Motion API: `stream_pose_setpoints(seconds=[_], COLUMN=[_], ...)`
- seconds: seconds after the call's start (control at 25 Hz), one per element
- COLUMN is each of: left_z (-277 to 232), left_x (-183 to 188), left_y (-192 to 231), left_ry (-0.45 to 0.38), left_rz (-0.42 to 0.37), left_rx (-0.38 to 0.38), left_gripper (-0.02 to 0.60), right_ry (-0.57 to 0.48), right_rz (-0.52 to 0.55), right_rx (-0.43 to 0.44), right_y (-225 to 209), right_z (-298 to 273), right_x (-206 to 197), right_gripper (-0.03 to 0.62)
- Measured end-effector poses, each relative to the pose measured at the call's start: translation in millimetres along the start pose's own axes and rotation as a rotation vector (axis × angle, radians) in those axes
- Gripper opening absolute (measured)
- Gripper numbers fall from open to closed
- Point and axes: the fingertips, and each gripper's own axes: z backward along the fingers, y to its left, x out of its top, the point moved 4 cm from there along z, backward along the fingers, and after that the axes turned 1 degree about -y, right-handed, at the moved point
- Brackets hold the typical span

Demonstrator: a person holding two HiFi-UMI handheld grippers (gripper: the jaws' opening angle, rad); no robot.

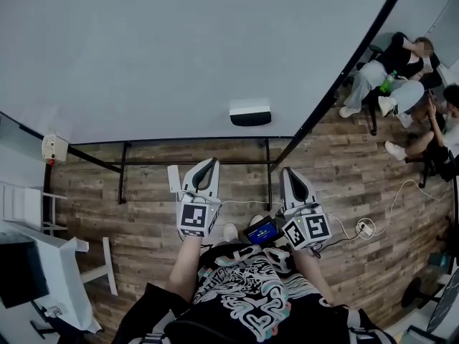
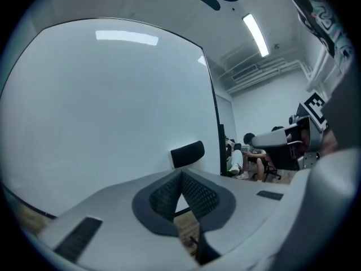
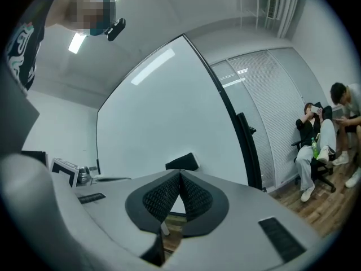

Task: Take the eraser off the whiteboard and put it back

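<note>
Closest to you is your black shirt (image 1: 251,303) with its looping white pattern. Just past it each hand carries a pale grey, smooth-shelled gripper topped by a marker cube (image 1: 193,217) printed with black-and-white squares. Your left gripper (image 2: 181,175) has its jaws pressed together, the tips meeting in a point with nothing between them. Its pads (image 2: 164,195) are dark and finely cross-hatched, set in a rounded charcoal surround. Your right gripper (image 3: 180,174) is drawn together the same way and is just as empty. Both point level toward the board, side by side and apart from each other.

Beneath them lies a floor (image 1: 143,221) of rough brown wood planks, crossed by a thin white cable (image 1: 344,231). Slim black metal legs (image 1: 267,170) stand on it.

Beyond is the whiteboard (image 1: 179,49), a broad, glossy, blank sheet in a narrow black frame (image 1: 358,56). The eraser (image 1: 250,114) sits on its face near the lower edge, a small rectangular block with a white back and a black underside. It is ahead of both grippers and touched by neither.

Farthest off, past the board's right edge, people (image 1: 401,63) sit on dark chairs (image 1: 373,106) by slatted blinds (image 3: 276,112).
</note>
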Motion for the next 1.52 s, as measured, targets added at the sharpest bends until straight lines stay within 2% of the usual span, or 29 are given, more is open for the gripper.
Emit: stream_pose_setpoints(seconds=[0.08,0.28,0.56,0.64,0.8,1.16,1.52], left_z=[5.6,23.1,36.2,37.4,39.9,33.6,29.5], left_x=[-2.5,4.9,19.6,22.0,30.6,25.5,22.2], left_y=[-4.0,-12.4,-21.5,-23.6,-24.9,-38.8,-36.3], left_ry=[0.028,-0.021,-0.075,-0.081,-0.149,-0.076,-0.075], left_rz=[0.004,0.14,0.089,0.117,0.212,0.045,0.051], left_rx=[-0.05,-0.127,-0.088,-0.088,-0.094,-0.033,-0.021], left_gripper=[0.025,0.025,0.025,0.025,0.025,0.026,0.026], right_ry=[0.01,0.003,0.009,0.013,0.016,0.02,0.035], right_rz=[0.024,0.037,0.07,0.071,0.067,0.059,0.057], right_rx=[-0.004,-0.004,0.039,0.049,0.053,0.074,0.091], right_y=[7.9,23.4,28.8,27.3,18.4,7.0,3.2], right_z=[6.2,22.4,28.1,29.1,32.2,33.4,26.6], right_x=[-2.1,-4.4,2.2,4.1,7.1,8.3,3.3], right_gripper=[0.015,0.015,0.014,0.014,0.014,0.014,0.014])
